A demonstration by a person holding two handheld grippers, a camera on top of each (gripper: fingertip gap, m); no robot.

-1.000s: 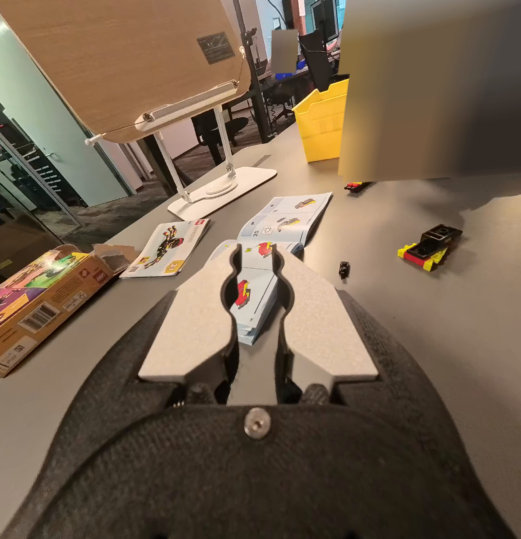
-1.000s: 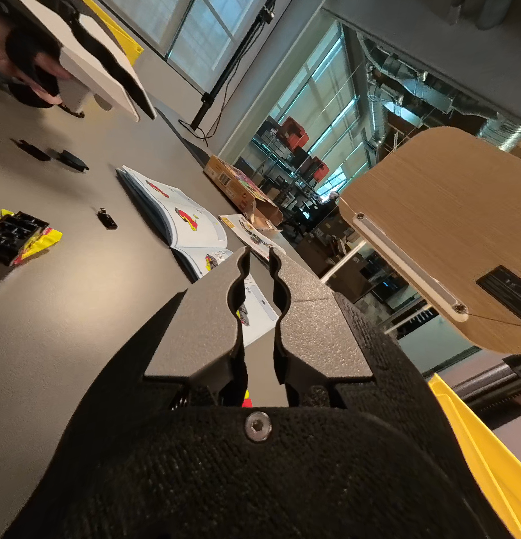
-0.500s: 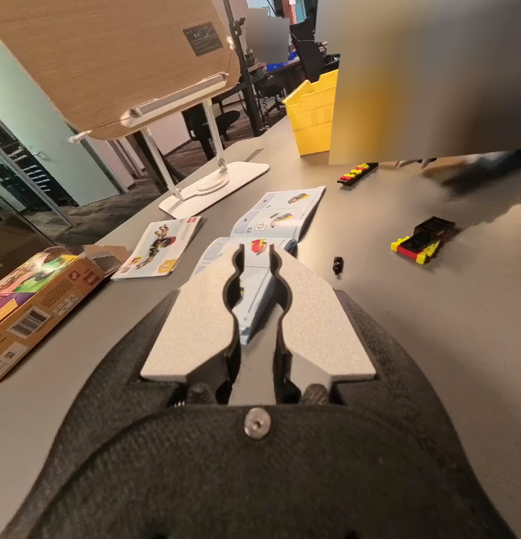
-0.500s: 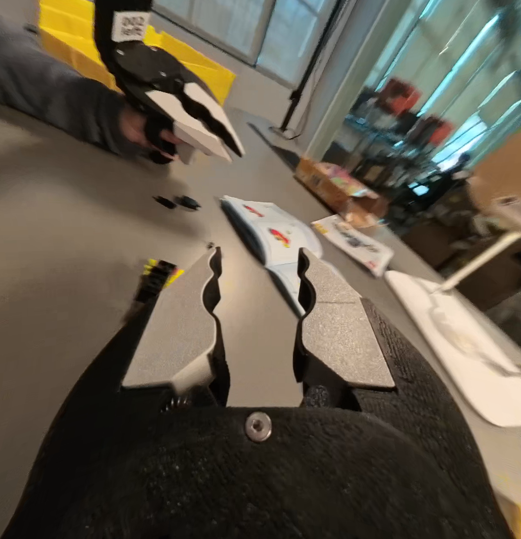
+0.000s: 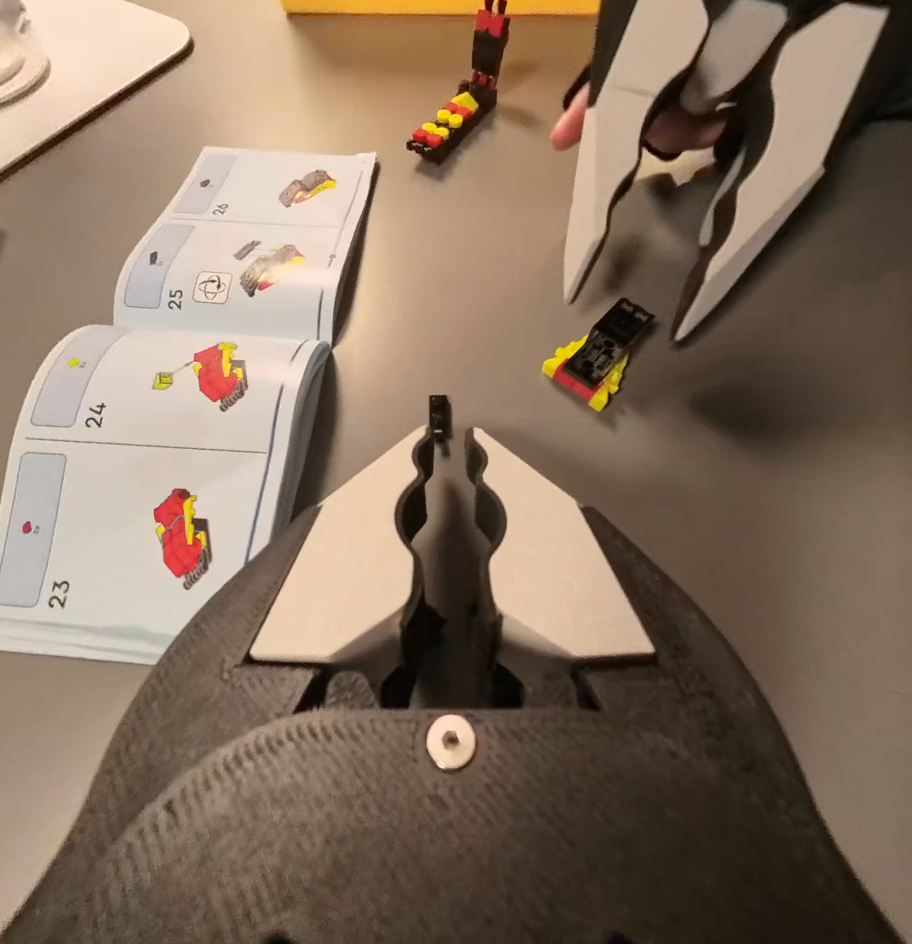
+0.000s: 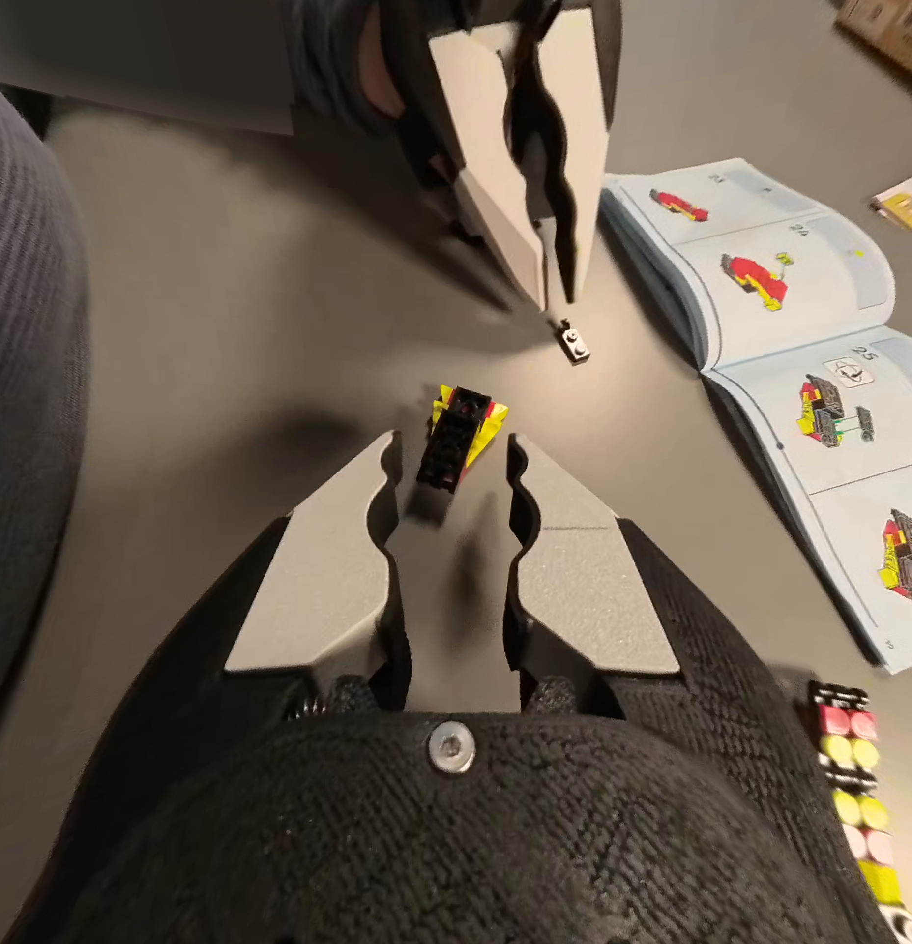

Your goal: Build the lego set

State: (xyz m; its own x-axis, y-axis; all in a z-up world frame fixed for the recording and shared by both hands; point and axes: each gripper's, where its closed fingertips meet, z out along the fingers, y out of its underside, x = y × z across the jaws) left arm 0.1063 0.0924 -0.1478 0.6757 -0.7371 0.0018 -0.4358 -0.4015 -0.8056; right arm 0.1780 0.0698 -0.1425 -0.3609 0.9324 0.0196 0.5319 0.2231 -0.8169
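The left gripper (image 5: 446,434) is held nearly closed, a small black two-stud plate (image 5: 438,411) at its tips at 12 o'clock, ungripped. The right gripper (image 6: 453,439), jaws apart, straddles the black, red and yellow brick assembly (image 6: 456,444) on the grey table (image 6: 239,306).

The grey surface (image 5: 469,316) carries an open instruction booklet (image 5: 188,388), a small black piece (image 5: 438,411) just beside it, a black, red and yellow assembly (image 5: 594,357), a long studded strip (image 5: 456,115) and a white stand base (image 5: 81,61).
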